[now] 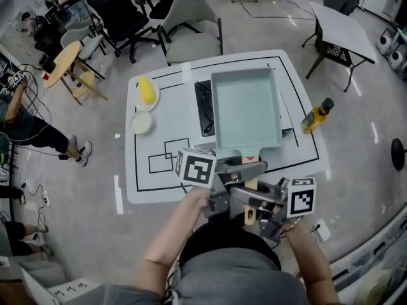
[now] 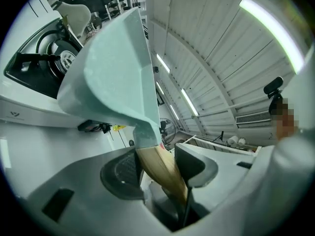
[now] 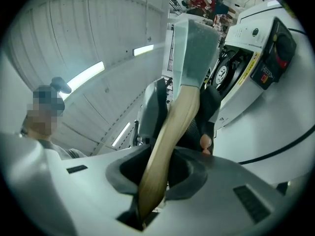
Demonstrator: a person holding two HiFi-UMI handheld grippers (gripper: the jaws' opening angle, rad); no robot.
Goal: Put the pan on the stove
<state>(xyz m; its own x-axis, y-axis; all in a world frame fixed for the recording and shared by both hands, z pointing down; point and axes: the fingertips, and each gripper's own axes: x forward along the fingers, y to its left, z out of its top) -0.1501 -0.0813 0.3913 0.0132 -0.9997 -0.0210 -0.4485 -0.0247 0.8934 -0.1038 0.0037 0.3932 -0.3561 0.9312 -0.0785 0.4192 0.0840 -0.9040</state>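
The white table (image 1: 152, 176) with black lines bears a stove (image 1: 203, 107) at its middle. A plate (image 1: 152, 105) of yellow food (image 1: 146, 89) and a small dish (image 1: 141, 123) sit near the left edge, and a bottle (image 1: 316, 115) stands at the right edge.

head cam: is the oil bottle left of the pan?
No, the oil bottle stands to the right of the pan in the head view.

We stand on a pale, glossy floor (image 1: 369, 189) around a white desk (image 1: 140, 186). Beyond its far edge are a grey chair (image 1: 191, 27) and a black chair (image 1: 121, 14). A round wooden table (image 1: 63, 62) stands left and a white table (image 1: 343, 27) right. Strip lights (image 2: 266, 28) cross the ribbed ceiling (image 2: 221, 73).
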